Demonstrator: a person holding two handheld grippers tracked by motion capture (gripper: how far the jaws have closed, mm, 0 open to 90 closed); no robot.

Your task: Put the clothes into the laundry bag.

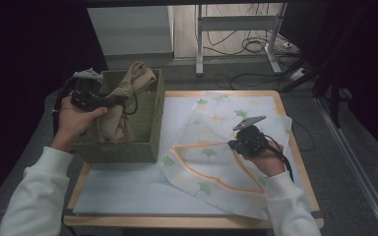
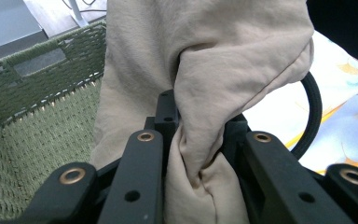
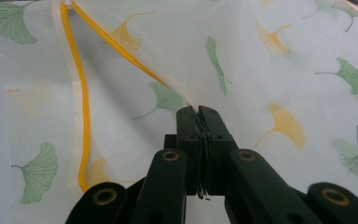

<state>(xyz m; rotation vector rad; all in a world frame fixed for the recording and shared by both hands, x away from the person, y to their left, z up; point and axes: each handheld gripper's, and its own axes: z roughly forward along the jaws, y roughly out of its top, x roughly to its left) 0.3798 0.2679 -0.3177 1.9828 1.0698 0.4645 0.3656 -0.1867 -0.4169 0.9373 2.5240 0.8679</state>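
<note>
A beige garment (image 1: 129,84) hangs half out of the green woven basket (image 1: 147,135) at the table's left. My left gripper (image 1: 109,102) is shut on a fold of it above the basket. In the left gripper view the cloth (image 2: 205,60) bunches between the jaws of that gripper (image 2: 200,117), with the basket's wall (image 2: 42,93) behind. A white mesh bag (image 1: 211,123) printed with green and orange leaves lies at the right. My right gripper (image 1: 232,143) is shut on its edge by the orange-trimmed opening (image 3: 81,102). The right gripper view has that gripper (image 3: 198,112) pinching the thin mesh (image 3: 284,60).
A white mat (image 1: 128,196) covers the wooden table (image 1: 177,221). A black cable (image 2: 313,112) loops beside the garment. Beyond the table's far edge stand a metal frame (image 1: 199,44) and floor cables (image 1: 256,46).
</note>
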